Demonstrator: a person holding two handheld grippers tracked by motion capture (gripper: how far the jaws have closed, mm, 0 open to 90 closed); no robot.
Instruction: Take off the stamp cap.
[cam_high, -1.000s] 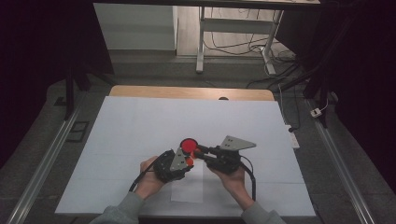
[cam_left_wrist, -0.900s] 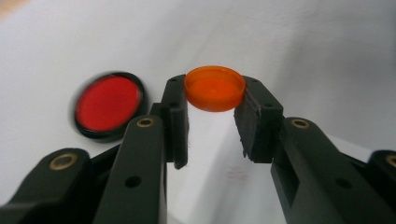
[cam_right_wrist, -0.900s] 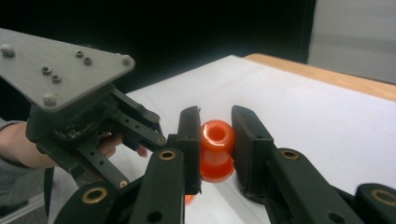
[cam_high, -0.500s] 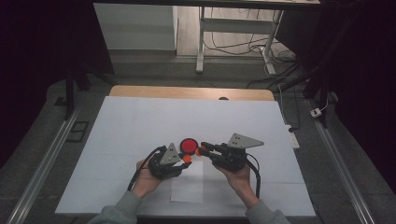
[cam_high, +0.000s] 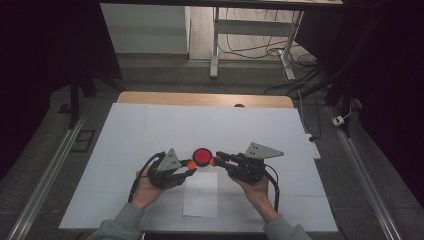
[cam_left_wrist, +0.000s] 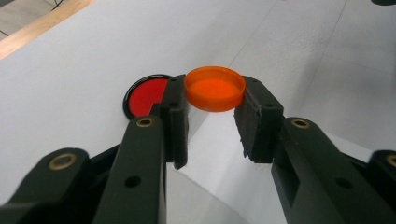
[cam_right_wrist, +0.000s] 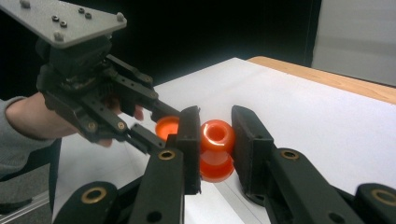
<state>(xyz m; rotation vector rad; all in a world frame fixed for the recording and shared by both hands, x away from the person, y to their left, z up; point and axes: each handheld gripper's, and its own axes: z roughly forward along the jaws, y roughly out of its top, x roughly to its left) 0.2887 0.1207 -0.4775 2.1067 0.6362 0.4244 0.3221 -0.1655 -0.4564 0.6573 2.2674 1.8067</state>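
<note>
Between the jaws of the left gripper an orange cap sits clamped, hollow side up. Opposite, the right gripper clenches a small orange bottle, its open mouth turned toward the camera. Both are held above the white table, just beside a red disc with a black rim, the jaws partly hiding it in the left gripper view. A white paper sheet lies near the person's hands. Beyond the table's wooden edge, grey floor, desk legs and cables stand in a dim room.

The left gripper hides the red disc's right edge; the orange bottle perhaps stays half hidden between jaws.
</note>
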